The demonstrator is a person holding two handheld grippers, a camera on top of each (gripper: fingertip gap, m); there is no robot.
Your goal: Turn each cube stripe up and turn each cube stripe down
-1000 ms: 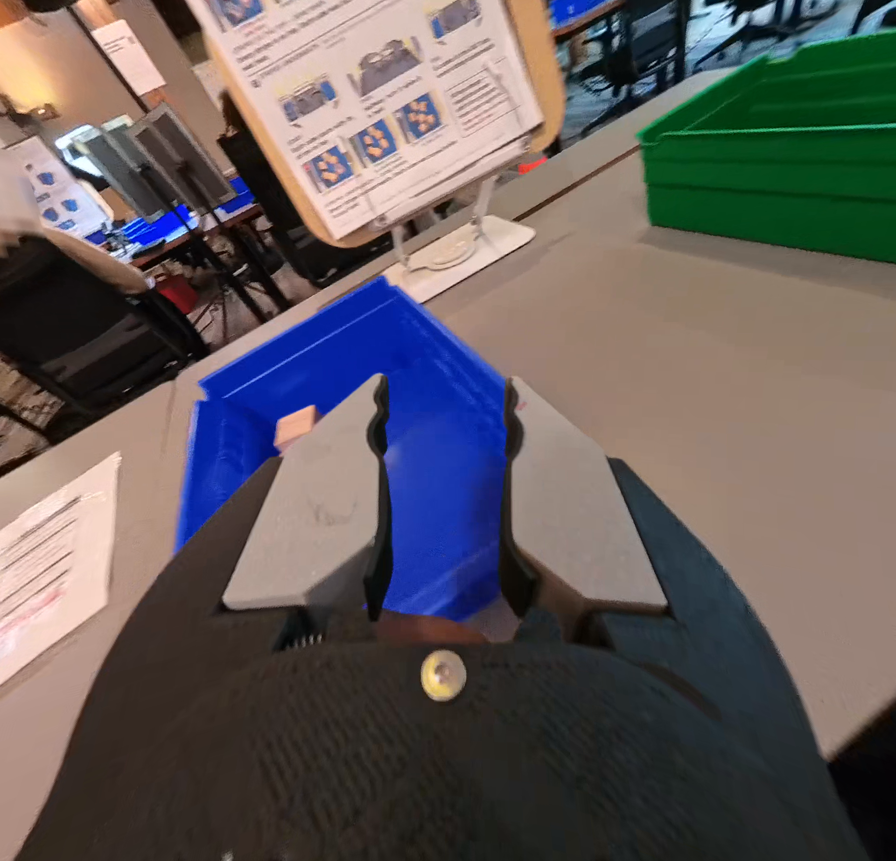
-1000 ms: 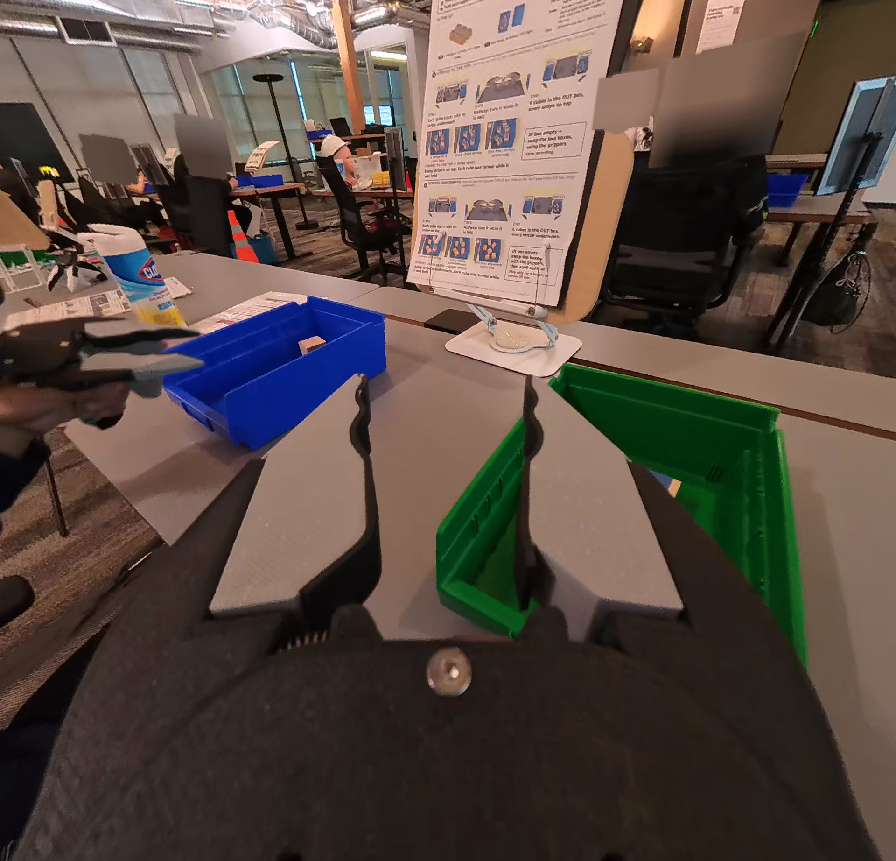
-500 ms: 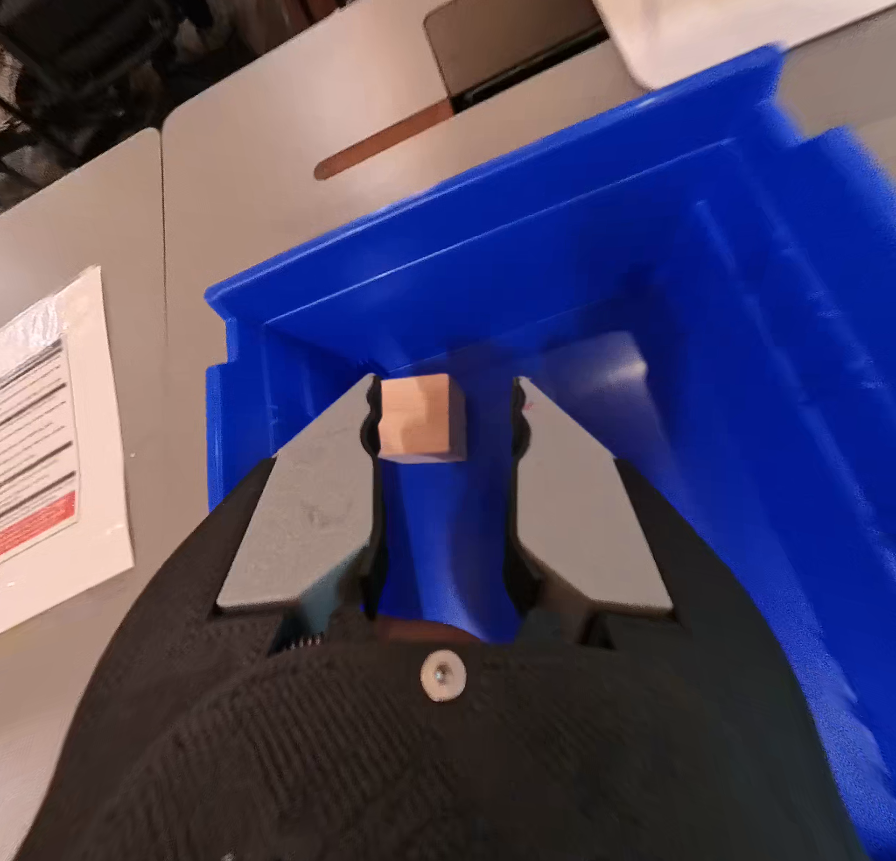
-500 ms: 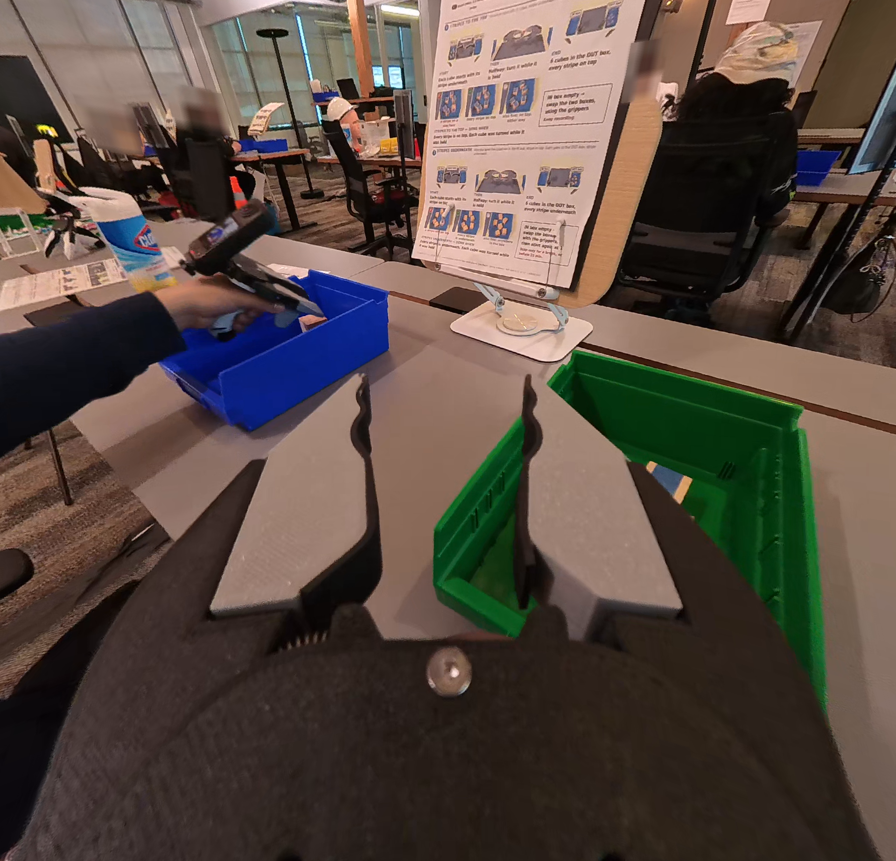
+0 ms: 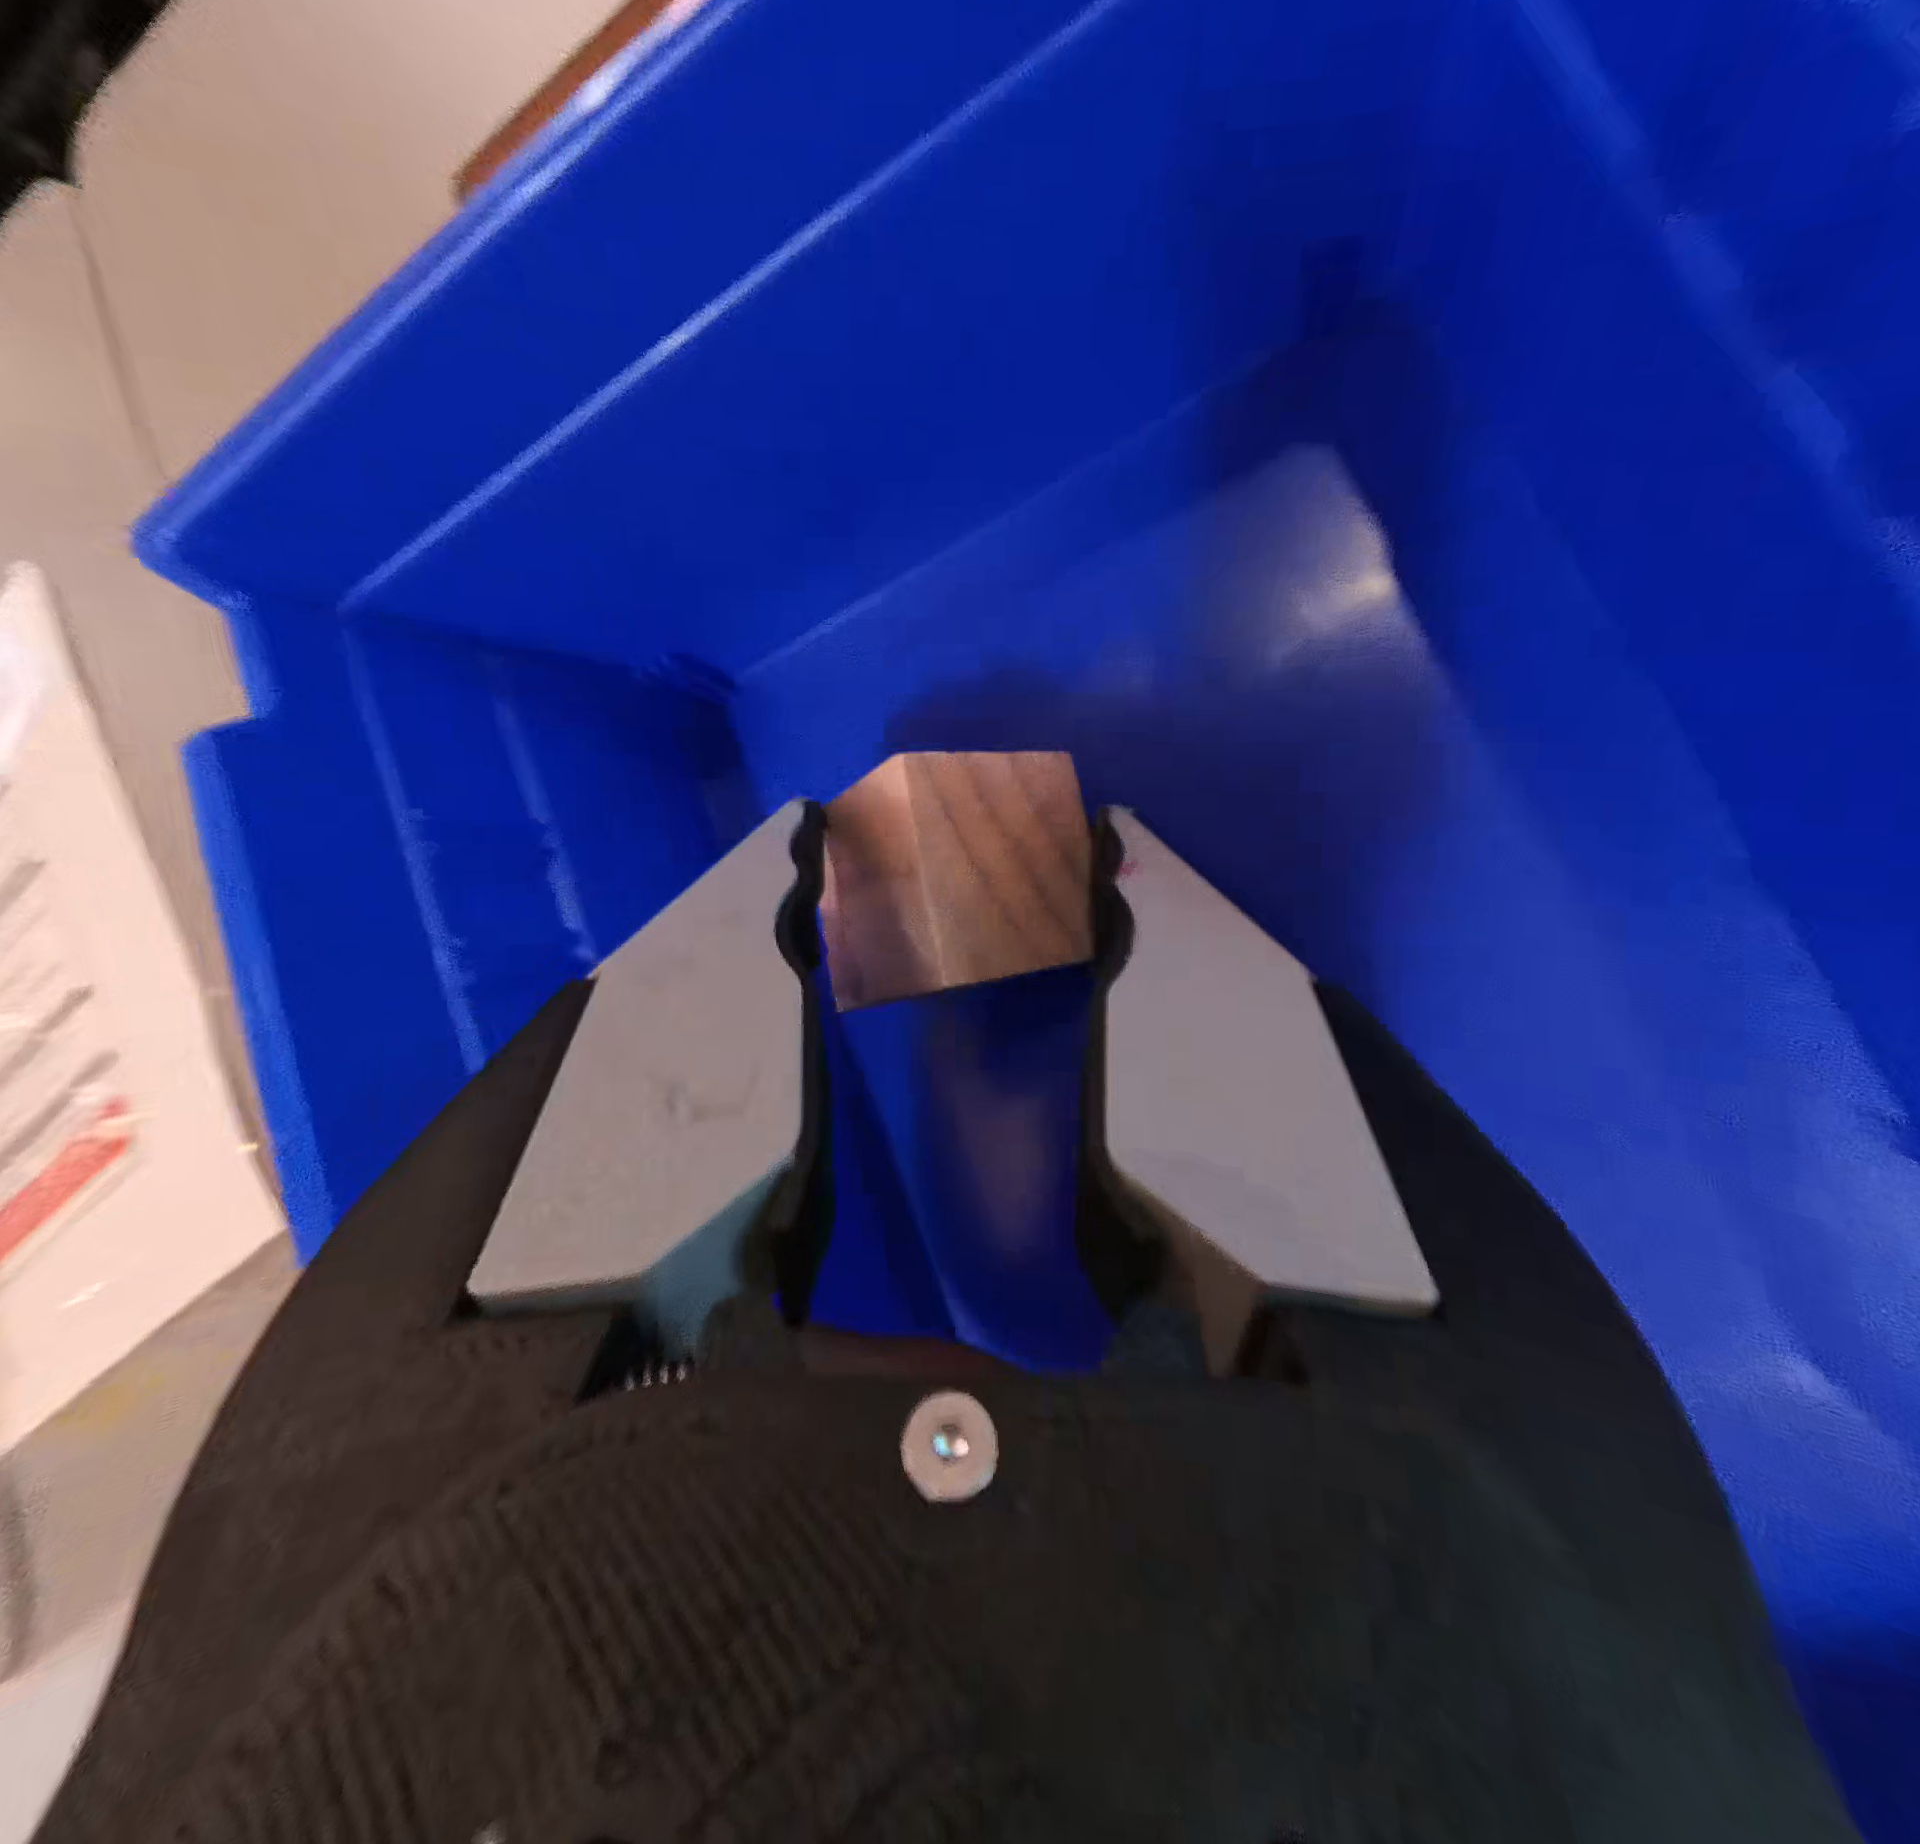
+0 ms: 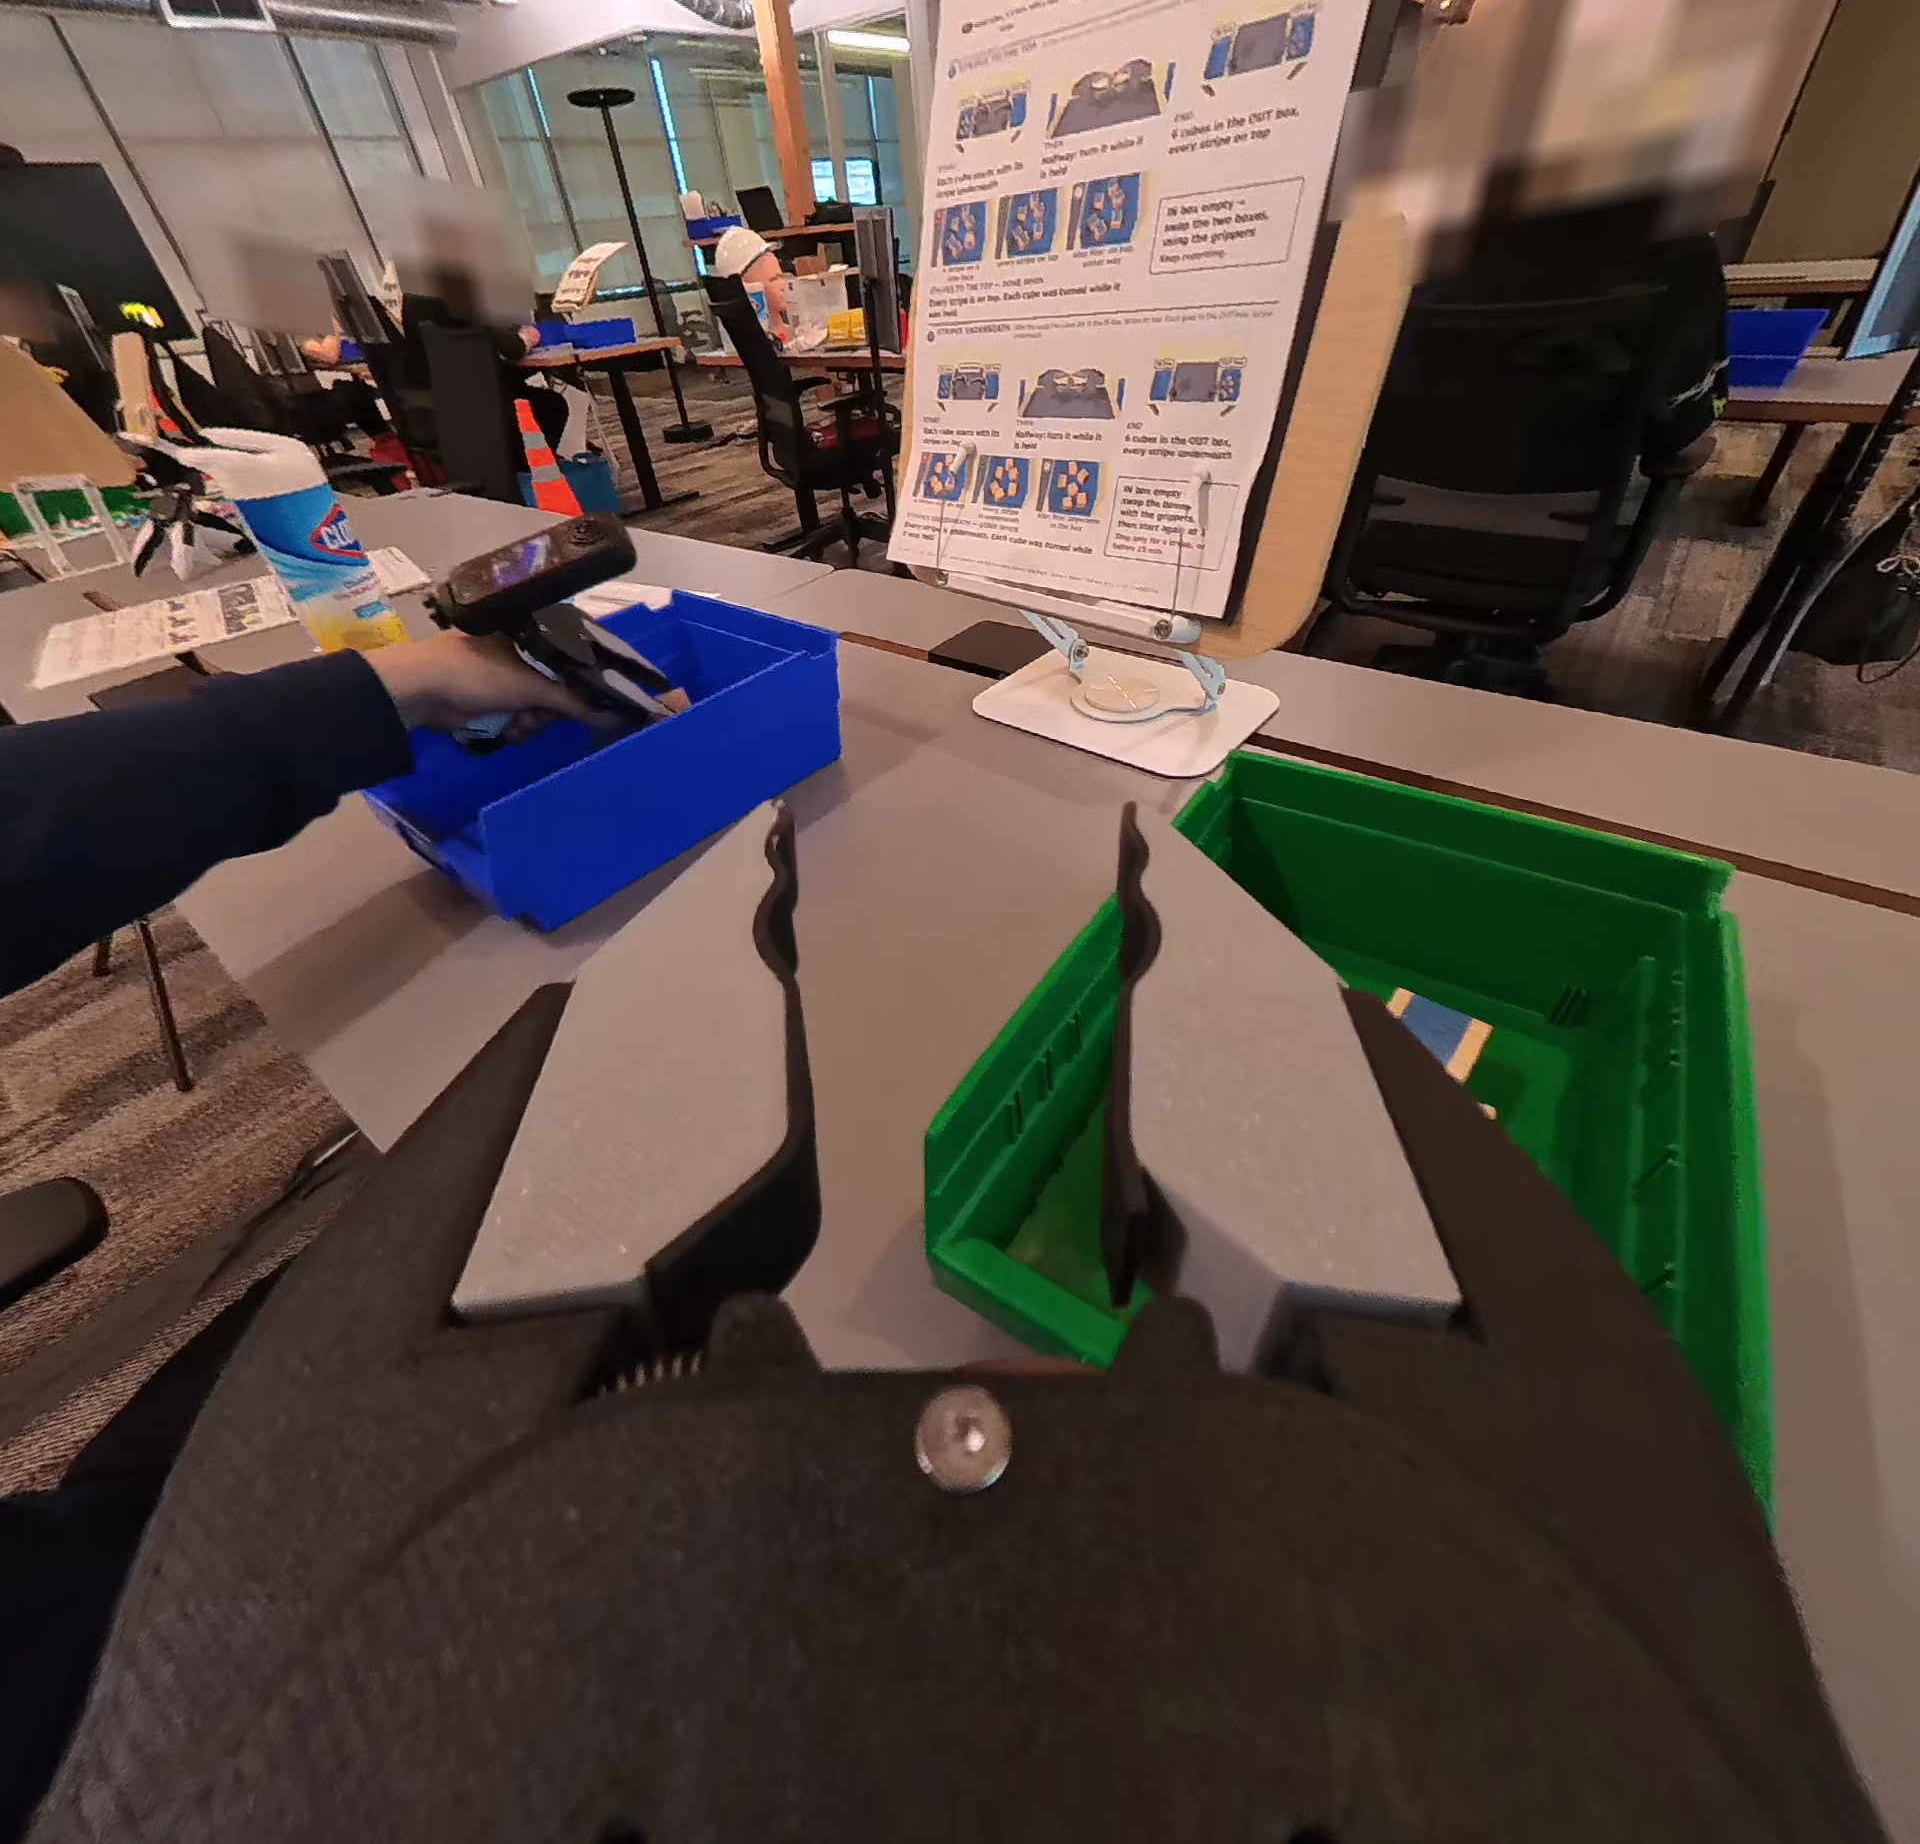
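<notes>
A plain wooden cube lies in the far corner of the blue bin, no stripe showing. My left gripper is down inside the bin, open, with a fingertip close on each side of the cube. In the right wrist view the left gripper reaches into the blue bin. My right gripper is open and empty, hovering over the near left corner of the green bin. A cube with a blue stripe on top lies in the green bin, partly hidden by my right finger.
An instruction board stands on a white base behind the two bins. A wipes canister stands at the far left. A paper sheet lies left of the blue bin. The table's edge runs near left.
My left gripper has dropped from above the blue bin into it and moved forward so the cube now sits between its fingertips. The right gripper has barely moved.
</notes>
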